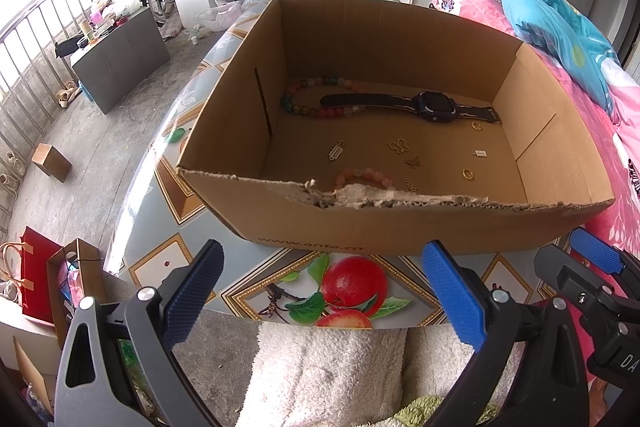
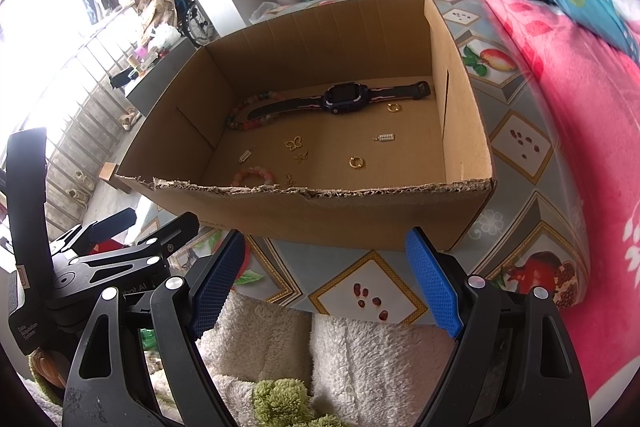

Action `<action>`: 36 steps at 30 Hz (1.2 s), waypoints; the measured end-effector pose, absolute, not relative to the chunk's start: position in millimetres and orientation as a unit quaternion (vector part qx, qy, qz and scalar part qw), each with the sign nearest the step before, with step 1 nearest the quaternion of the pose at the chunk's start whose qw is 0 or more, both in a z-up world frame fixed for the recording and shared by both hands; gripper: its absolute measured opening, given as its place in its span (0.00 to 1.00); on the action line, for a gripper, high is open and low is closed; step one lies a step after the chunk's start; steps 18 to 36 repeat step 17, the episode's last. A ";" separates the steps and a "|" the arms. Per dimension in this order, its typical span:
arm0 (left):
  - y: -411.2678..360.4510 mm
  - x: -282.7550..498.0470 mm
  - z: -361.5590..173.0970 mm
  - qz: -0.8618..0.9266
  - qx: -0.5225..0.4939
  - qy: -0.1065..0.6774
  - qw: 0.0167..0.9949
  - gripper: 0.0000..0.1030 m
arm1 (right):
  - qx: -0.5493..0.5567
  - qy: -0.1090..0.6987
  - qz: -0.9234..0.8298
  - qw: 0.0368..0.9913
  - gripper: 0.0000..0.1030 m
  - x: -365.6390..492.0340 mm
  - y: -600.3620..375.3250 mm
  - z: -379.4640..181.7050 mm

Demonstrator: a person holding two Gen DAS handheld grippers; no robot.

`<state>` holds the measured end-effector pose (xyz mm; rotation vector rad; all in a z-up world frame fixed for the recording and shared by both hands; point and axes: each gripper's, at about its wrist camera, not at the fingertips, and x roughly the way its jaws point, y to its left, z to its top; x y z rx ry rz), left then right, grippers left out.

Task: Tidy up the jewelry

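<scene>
- The left tongs (image 1: 328, 291) were spread wide with nothing between the blue pads (image 1: 452, 299). They hung low in front of the cardboard box (image 1: 400, 227), not touching it.
- The right tongs (image 2: 324, 279) were wide apart too, and empty. They sat just beside the left ones, also in front of the box.
- The box stood on a tabletop (image 1: 248, 291) with fruit pictures on its cover. Its near edge was torn and ragged.
- Inside the box, far from both tongs, lay a dark watch (image 2: 344, 98) stretched flat along the back wall.
- One end of the watch strap lay across a long bead bracelet (image 1: 312, 99) in the back left corner.
- A smaller pink bead bracelet (image 2: 254, 175) lay closest to the tongs, just behind the torn edge.
- Between the watch and that pink bracelet were little things, spread apart: a gold butterfly charm (image 2: 294, 143), a smaller butterfly (image 2: 301, 157), a gold ring (image 2: 356, 162) and a second gold ring (image 2: 393, 107) near the watch.
- A tiny silver charm (image 2: 246, 155) lay to the left, and another one (image 2: 385, 137) to the right.
- A pink blanket (image 2: 580, 107) lay on the bed to the right of the tongs.
</scene>
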<state>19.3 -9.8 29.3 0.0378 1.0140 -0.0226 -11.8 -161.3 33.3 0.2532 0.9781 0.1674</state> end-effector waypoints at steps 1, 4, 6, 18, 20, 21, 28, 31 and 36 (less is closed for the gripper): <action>-9.9 19.1 29.3 -0.011 0.018 0.485 0.874 0.95 | 0.121 0.468 0.080 0.872 0.76 -11.8 -161.4 33.3; -9.5 19.5 29.2 -0.011 0.018 0.486 0.874 0.95 | 0.121 0.468 0.080 0.872 0.76 -11.7 -161.5 33.4; -9.5 19.3 29.3 -0.011 0.018 0.486 0.874 0.95 | 0.121 0.468 0.080 0.872 0.76 -11.7 -161.6 33.4; -8.9 20.5 29.2 -0.009 0.013 0.490 0.871 0.95 | 0.122 0.468 0.081 0.871 0.76 -11.7 -161.8 33.3; -8.9 20.5 29.2 -0.009 0.013 0.490 0.871 0.95 | 0.122 0.468 0.081 0.871 0.76 -11.7 -161.8 33.3; -8.9 20.5 29.2 -0.009 0.013 0.490 0.871 0.95 | 0.122 0.468 0.081 0.871 0.76 -11.7 -161.8 33.3; -8.9 20.5 29.2 -0.009 0.013 0.490 0.871 0.95 | 0.122 0.468 0.081 0.871 0.76 -11.7 -161.8 33.3; -8.9 20.5 29.2 -0.009 0.013 0.490 0.871 0.95 | 0.122 0.468 0.081 0.871 0.76 -11.7 -161.8 33.3; -8.9 20.5 29.2 -0.009 0.013 0.490 0.871 0.95 | 0.122 0.468 0.081 0.871 0.76 -11.7 -161.8 33.3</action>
